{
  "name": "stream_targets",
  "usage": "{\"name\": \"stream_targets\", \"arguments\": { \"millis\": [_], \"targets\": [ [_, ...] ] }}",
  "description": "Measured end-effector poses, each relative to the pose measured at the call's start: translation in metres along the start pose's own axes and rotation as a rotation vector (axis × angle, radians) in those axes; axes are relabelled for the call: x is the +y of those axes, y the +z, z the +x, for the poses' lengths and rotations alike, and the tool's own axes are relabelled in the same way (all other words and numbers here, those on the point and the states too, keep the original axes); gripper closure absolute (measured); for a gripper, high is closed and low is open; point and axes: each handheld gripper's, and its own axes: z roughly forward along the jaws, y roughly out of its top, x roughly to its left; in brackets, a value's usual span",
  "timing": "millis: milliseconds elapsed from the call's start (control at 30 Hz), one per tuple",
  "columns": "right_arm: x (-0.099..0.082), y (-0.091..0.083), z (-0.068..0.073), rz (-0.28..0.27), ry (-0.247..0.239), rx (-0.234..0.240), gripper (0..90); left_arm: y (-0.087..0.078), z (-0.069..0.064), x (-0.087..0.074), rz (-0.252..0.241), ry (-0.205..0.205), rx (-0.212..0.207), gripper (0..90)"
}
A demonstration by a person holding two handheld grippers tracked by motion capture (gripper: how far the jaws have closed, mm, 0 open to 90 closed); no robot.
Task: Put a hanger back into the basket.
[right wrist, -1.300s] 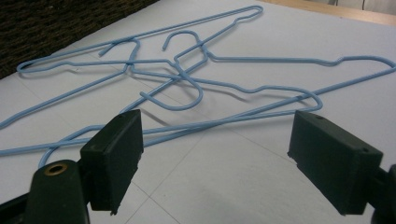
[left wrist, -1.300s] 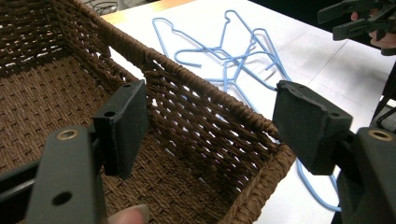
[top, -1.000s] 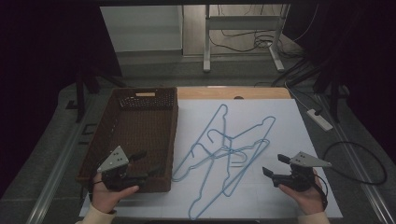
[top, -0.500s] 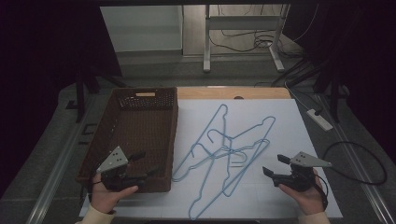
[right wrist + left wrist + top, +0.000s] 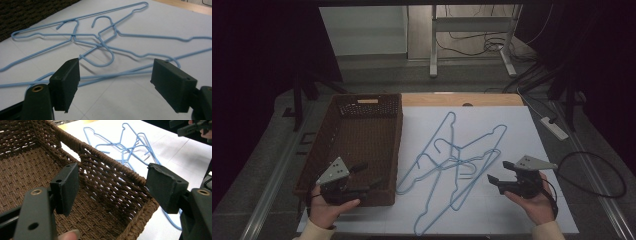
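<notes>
Blue hangers are lying tangled just right of the wicker basket; the right gripper is hovering beside them, jaws wide, the left gripper gaping over the basket's near corner.

You're facing a dim room w/ black surroundings. Grey concrete floor beyond your white-topped table; a light wall panel at back. A grey metal desk frame stands there, black cables tangled under it. White power strip lies at right.
</notes>
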Motion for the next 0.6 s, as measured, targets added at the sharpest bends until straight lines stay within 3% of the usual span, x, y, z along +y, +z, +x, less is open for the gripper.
{"name": "stream_targets", "arguments": {
  "millis": [200, 233, 433, 600],
  "targets": [
    [0.027, 0.013, -0.001, 0.062, -0.05, -0.007, 28.1, -0.001, -0.001, 0.001, -0.004, 0.001, -0.006, 28.1],
    [0.034, 0.019, -0.002, 0.093, -0.06, -0.003, 28.6, -0.001, -0.001, 0.001, -0.003, 0.001, -0.006, 28.1],
    [0.046, 0.034, -0.001, 0.158, -0.097, 0.007, 31.1, 0.0, -0.001, 0.001, 0.001, 0.003, -0.005, 28.2],
    [0.055, 0.055, -0.001, 0.26, -0.127, 0.019, 32.5, 0.0, -0.001, 0.001, -0.001, 0.005, -0.005, 28.4]
  ]
}}
